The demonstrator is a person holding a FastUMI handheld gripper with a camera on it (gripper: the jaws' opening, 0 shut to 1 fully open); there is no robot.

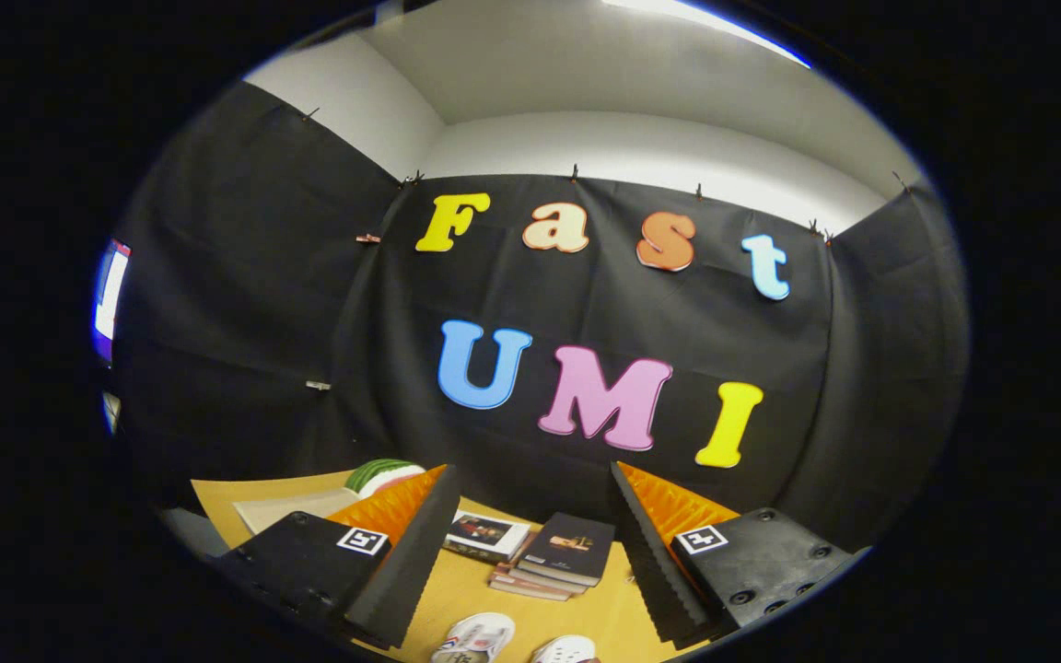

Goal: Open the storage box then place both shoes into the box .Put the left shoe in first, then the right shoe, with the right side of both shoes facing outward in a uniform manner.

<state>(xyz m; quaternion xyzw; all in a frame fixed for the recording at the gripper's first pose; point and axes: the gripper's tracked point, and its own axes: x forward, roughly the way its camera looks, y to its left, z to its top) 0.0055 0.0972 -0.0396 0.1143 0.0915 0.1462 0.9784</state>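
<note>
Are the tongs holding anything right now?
No. The tongs are open and hold nothing. The shoes lie on the table between the fingers, untouched, with a stack of books beyond.

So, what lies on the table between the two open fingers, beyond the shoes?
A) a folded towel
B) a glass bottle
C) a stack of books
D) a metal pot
C: a stack of books lies on the table between the fingers of the open gripper, beyond the two white shoes at the near edge.
</note>
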